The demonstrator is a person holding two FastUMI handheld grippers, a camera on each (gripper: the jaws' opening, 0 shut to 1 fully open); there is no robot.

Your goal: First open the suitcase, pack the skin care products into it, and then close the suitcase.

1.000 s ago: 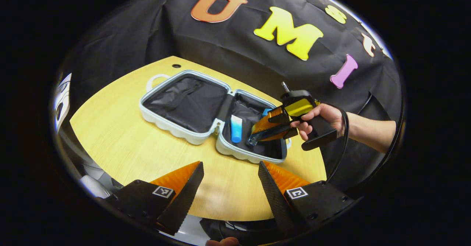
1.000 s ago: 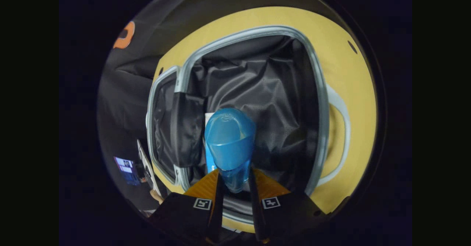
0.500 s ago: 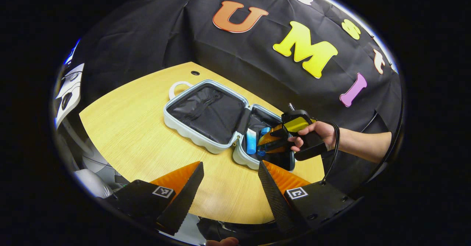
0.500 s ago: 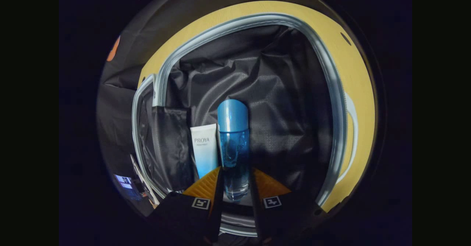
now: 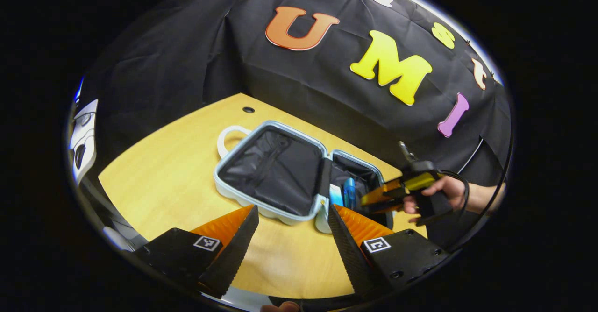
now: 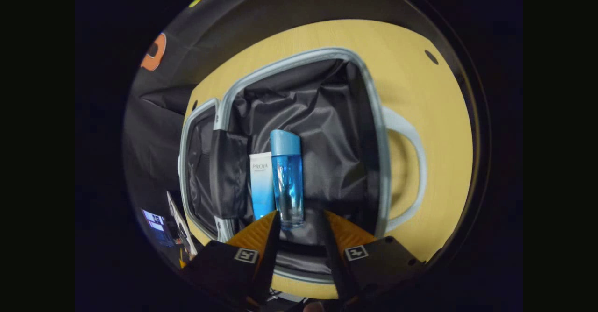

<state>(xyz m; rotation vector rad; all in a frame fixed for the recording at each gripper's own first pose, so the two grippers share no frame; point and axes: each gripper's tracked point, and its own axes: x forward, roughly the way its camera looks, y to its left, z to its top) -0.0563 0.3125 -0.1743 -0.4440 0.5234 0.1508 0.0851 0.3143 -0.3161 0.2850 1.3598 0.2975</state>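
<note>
**Two products packed, lid not yet closed**

Far left on the wooden table (image 5: 154,172): white handle of the suitcase (image 5: 254,195), then the open case lying flat, both black-lined halves up. Left half empty. Hovering over the near table edge: left gripper (image 5: 292,237), released, fingers wide apart, nothing between them.

Further right, in the other half: white-and-blue tube (image 6: 261,183) and blue bottle (image 6: 287,176) lying side by side, touching or nearly so, caps toward the far rim. Just at the bottle's base: right gripper (image 6: 299,230), released too, fingers parted, bottle free on the lining. Seen also from the left gripper view, held by a hand (image 5: 444,193) at the right edge of the case.

Judged from this: opening done, packing of these two done. No other product visible on the table. Left to do, probably: swing one half over the other and close.
</note>
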